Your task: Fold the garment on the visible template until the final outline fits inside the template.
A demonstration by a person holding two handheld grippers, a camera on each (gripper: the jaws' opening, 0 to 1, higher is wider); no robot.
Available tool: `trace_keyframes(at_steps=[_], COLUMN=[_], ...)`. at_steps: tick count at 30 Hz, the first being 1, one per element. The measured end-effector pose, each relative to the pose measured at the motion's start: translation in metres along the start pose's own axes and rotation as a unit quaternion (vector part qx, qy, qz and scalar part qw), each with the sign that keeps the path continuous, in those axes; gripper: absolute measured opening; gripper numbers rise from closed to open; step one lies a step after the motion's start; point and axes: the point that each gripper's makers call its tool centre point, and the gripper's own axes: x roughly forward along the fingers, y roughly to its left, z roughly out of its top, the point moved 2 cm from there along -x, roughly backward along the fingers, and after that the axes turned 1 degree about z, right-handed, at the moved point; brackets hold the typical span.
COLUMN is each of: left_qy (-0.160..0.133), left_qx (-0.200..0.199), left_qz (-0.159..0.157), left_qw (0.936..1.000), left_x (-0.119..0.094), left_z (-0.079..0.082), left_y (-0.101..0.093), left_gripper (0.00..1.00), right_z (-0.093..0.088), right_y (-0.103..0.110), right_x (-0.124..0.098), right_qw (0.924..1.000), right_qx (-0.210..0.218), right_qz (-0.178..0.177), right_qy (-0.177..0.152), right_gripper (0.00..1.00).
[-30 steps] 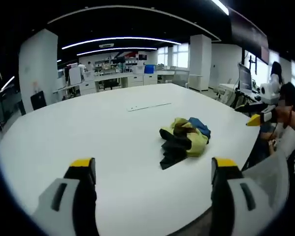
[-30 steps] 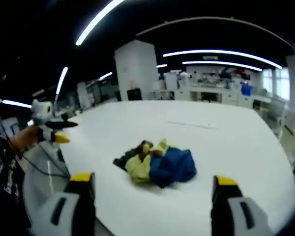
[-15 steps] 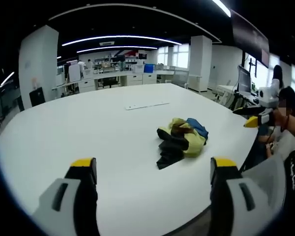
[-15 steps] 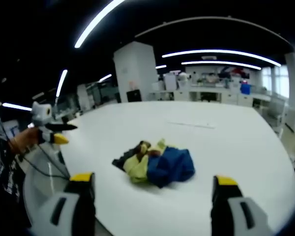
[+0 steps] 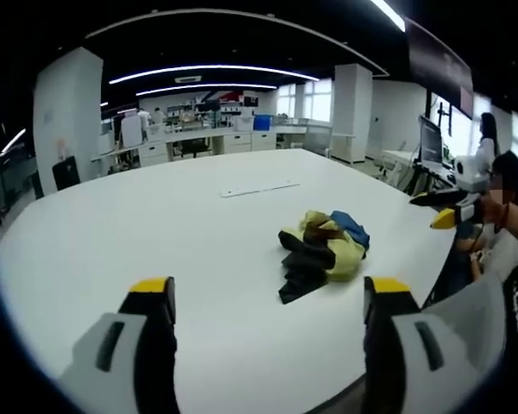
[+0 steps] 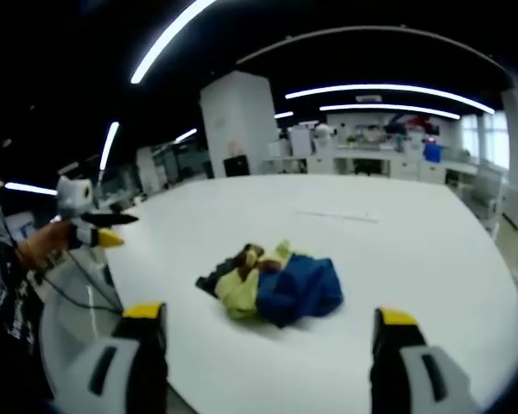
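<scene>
Status: over the last second almost nothing has changed. The crumpled garment (image 5: 322,250) lies in the same heap of yellow, blue and black cloth on the white table (image 5: 138,224), near its front edge; only slight camera drift shifts it in each view. The left gripper (image 5: 268,297) remains wide open and empty, hovering well short of the cloth. The right gripper (image 6: 263,321) is likewise spread wide, holding nothing, garment (image 6: 272,285) ahead of it between the jaw lines. A thin pale strip (image 5: 259,187), possibly the template edge, lies farther back on the table; this cannot be confirmed. Implication: folding has not begun; the garment must first be grasped and spread flat
</scene>
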Motion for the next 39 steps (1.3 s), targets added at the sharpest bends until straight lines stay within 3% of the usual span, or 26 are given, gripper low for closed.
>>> trace_keyframes(at_steps=[3,13,16,27,37,39], left_qy=[-0.013,-0.005,-0.004,0.003,0.006,-0.008], left_qx=[-0.004,0.008,0.017,0.041,0.058,0.055], left_qz=[-0.003,-0.021,-0.027,-0.044,-0.078,-0.091], left_qw=[0.9999,0.9997,0.9995,0.9982,0.9952,0.9943], left_x=[0.002,0.016,0.021,0.039,0.060,0.065], left_z=[0.004,0.000,-0.001,-0.008,-0.014,-0.012], left_y=[-0.001,-0.007,-0.008,-0.011,-0.020,-0.026], left_gripper=[0.83,0.77,0.75,0.66,0.57,0.55], right_z=[-0.001,-0.003,-0.004,-0.009,-0.019,-0.022], right_y=[-0.001,0.005,0.002,0.006,0.020,0.023], right_x=[0.001,0.011,0.013,0.030,0.050,0.055], right_qw=[1.0000,0.9999,0.9999,0.9993,0.9975,0.9969], right_qx=[0.003,-0.001,-0.005,-0.020,-0.038,-0.039], right_qz=[-0.001,0.013,0.013,0.032,0.058,0.067], right_qy=[-0.002,0.002,0.004,-0.002,0.009,0.013], right_gripper=[0.99,0.99,0.91,0.85,0.64,0.62])
